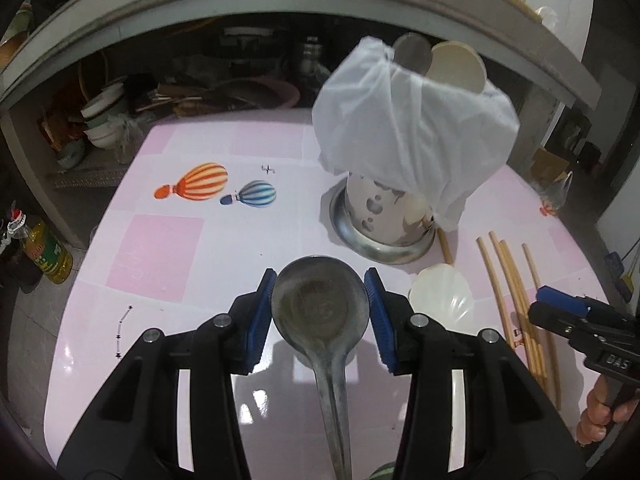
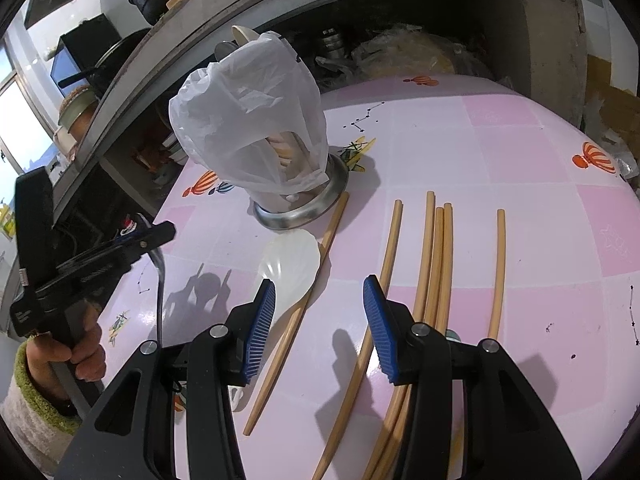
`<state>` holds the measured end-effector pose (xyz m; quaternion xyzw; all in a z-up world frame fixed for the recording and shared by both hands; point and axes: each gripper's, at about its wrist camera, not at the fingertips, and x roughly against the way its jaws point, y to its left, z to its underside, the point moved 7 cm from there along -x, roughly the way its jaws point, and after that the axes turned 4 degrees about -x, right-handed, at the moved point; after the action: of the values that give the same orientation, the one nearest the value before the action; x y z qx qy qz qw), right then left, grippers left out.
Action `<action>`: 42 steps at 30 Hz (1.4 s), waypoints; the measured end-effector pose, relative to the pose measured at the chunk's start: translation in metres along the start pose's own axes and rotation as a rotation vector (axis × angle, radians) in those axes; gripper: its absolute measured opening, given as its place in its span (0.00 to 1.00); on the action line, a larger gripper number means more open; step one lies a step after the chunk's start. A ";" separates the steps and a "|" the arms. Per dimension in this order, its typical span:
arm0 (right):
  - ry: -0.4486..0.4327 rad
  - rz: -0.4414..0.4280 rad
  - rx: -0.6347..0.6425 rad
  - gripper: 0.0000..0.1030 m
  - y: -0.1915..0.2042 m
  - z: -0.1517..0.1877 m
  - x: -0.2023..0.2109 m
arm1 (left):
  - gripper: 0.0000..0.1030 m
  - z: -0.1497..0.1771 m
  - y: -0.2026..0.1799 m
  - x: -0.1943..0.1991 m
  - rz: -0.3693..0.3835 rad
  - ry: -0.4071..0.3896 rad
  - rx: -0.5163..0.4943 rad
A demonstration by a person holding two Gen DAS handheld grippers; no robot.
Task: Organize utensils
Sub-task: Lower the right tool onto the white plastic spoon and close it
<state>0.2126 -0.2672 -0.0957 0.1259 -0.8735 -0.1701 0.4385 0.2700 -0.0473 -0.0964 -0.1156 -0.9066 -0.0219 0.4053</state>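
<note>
Both fisheye views are bright and mostly sharp, with straight lines bowing and corners darkening to black. Overhead light leaves white glare on the glossy pink tabletop (image 1: 168, 248) near its front edge. Crisp dark shadows fall on it in the right view. The shelf recess (image 1: 200, 68) behind stays dim.

Grey metal ladle (image 1: 320, 312) sits between the pads of left claw (image 1: 320, 316), above the pink checked desk (image 1: 168, 256). Ahead and to its right, a perforated steel utensil holder (image 1: 380, 220) stands on the desk, a white plastic bag (image 1: 412, 128) over its top. White shell-shaped spoon (image 2: 290, 264) lies just before the holder. Bamboo chopsticks (image 2: 434, 256) lie right of the spoon; right claw (image 2: 320, 320) hangs over them, nothing between its pads.
</note>
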 end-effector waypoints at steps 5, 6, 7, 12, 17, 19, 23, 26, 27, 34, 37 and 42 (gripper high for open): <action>0.004 -0.026 -0.012 0.44 -0.003 -0.003 0.001 | 0.41 -0.001 0.004 0.016 -0.006 -0.027 0.007; 0.004 -0.033 -0.016 0.44 -0.005 -0.004 0.002 | 0.41 -0.001 0.005 0.019 -0.004 -0.032 0.011; 0.004 -0.039 -0.020 0.44 -0.006 -0.007 0.002 | 0.41 -0.001 0.005 0.021 -0.004 -0.036 0.013; 0.020 -0.070 -0.024 0.44 -0.013 -0.027 -0.003 | 0.41 -0.004 0.008 0.033 -0.010 -0.065 0.011; 0.066 -0.102 0.014 0.39 -0.007 -0.042 -0.020 | 0.41 -0.005 0.014 0.040 -0.007 -0.082 0.023; 0.098 -0.101 0.046 0.38 -0.001 -0.044 -0.030 | 0.41 -0.005 0.016 0.041 -0.006 -0.084 0.027; 0.159 -0.079 0.069 0.33 0.006 -0.041 -0.053 | 0.41 -0.005 0.019 0.041 -0.003 -0.086 0.035; 0.187 -0.050 0.090 0.30 0.009 -0.036 -0.066 | 0.41 -0.004 0.020 0.041 -0.004 -0.084 0.036; 0.195 -0.041 0.094 0.29 0.009 -0.034 -0.070 | 0.41 -0.004 0.021 0.040 -0.004 -0.083 0.036; 0.219 -0.010 0.104 0.28 0.007 -0.022 -0.082 | 0.41 -0.005 0.024 0.038 -0.004 -0.078 0.040; 0.228 -0.027 0.099 0.24 0.008 -0.022 -0.084 | 0.41 -0.005 0.025 0.038 -0.003 -0.077 0.043; 0.235 -0.071 0.092 0.21 0.014 -0.021 -0.082 | 0.41 -0.005 0.025 0.037 -0.002 -0.078 0.045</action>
<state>0.2759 -0.2282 -0.1376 0.1955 -0.8180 -0.1295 0.5253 0.2553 -0.0161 -0.0670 -0.1062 -0.9221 0.0023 0.3721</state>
